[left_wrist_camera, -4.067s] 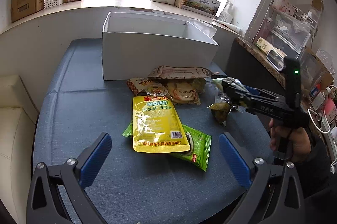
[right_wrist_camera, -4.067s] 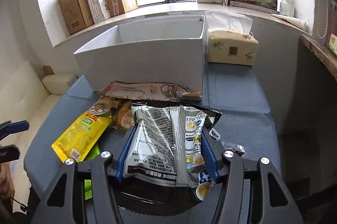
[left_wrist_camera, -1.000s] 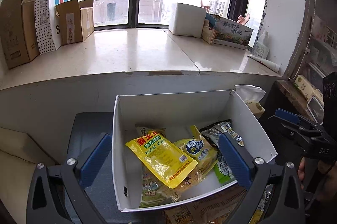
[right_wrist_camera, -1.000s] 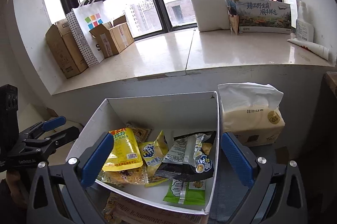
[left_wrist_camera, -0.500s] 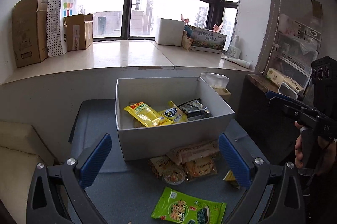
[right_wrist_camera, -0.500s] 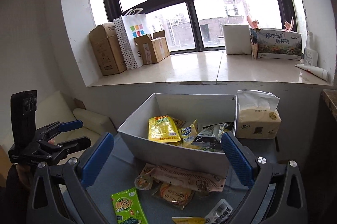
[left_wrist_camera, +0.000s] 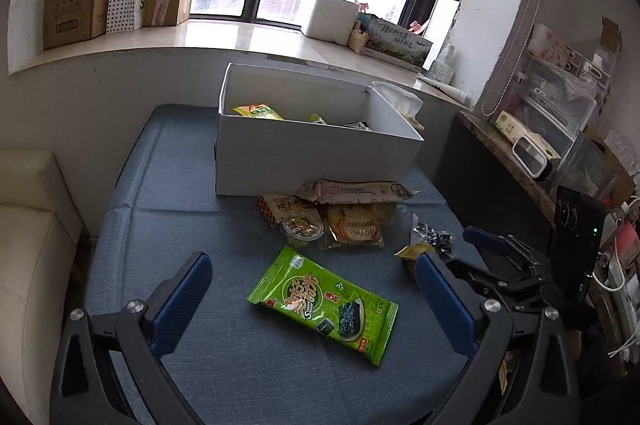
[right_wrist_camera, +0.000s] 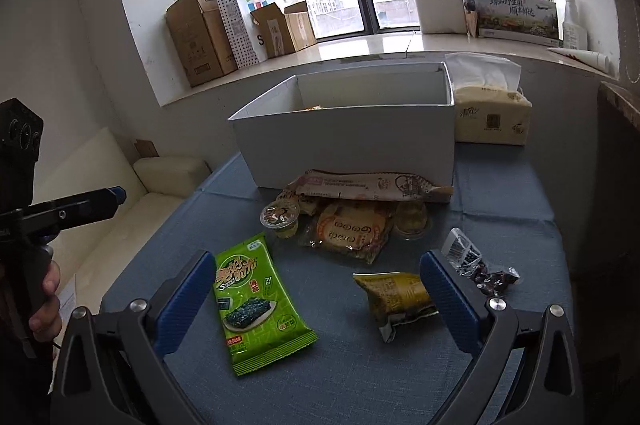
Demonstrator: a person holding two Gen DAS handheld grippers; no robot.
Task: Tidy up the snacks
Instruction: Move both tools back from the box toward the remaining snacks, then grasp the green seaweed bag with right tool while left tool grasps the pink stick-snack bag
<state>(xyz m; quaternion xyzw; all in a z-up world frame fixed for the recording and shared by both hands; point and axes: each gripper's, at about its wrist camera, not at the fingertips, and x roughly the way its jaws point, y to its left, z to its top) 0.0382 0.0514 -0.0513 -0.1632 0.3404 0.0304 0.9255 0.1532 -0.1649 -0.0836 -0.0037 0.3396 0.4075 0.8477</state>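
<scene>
While both grippers hang above the blue cloth with nothing between their blue pads, the green seaweed packet is the nearest snack and makes the handiest landmark. It lies flat, straight ahead of the left gripper, whose jaws are spread wide to either side of it; its long axis slants from near right to far left in that view, so I judge a slight wrist turn is needed to pinch across its short side. The right gripper, also wide open, has the packet by its left pad, and an olive-yellow pouch right of the packet lies closer to its centre. Beyond the packet sit a jelly cup and cracker packs, then the white box, already holding some snacks.
</scene>
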